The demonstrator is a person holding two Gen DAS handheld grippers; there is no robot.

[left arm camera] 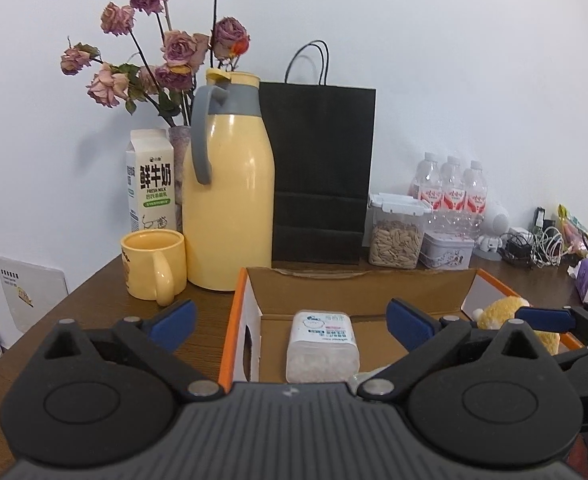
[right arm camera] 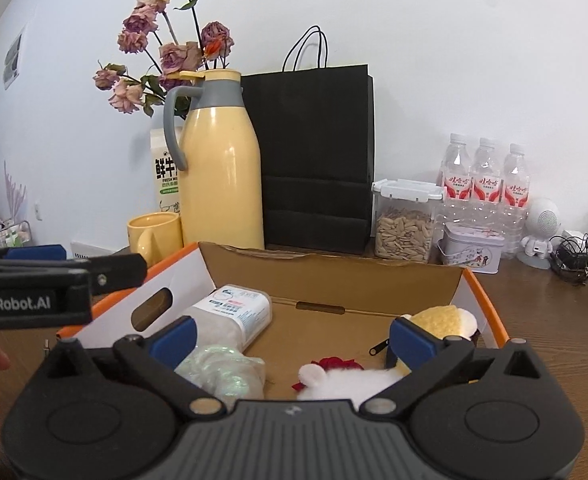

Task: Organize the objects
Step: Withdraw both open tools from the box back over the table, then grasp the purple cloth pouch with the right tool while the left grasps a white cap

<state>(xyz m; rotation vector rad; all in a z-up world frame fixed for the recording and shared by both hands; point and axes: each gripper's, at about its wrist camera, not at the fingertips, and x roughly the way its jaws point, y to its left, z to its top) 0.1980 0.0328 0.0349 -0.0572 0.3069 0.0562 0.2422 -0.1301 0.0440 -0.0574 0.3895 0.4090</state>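
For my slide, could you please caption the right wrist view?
Open right gripper hovers over cardboard box holding toys and a jar.

An open box is set on the table, near its front. Inside it, a jar is laid at the left, a plush toy at the right. Behind the box, a flask and a paper bag are stood side by side. A mug is placed left of the flask, a carton behind it. Bottles are lined up right of the bag.
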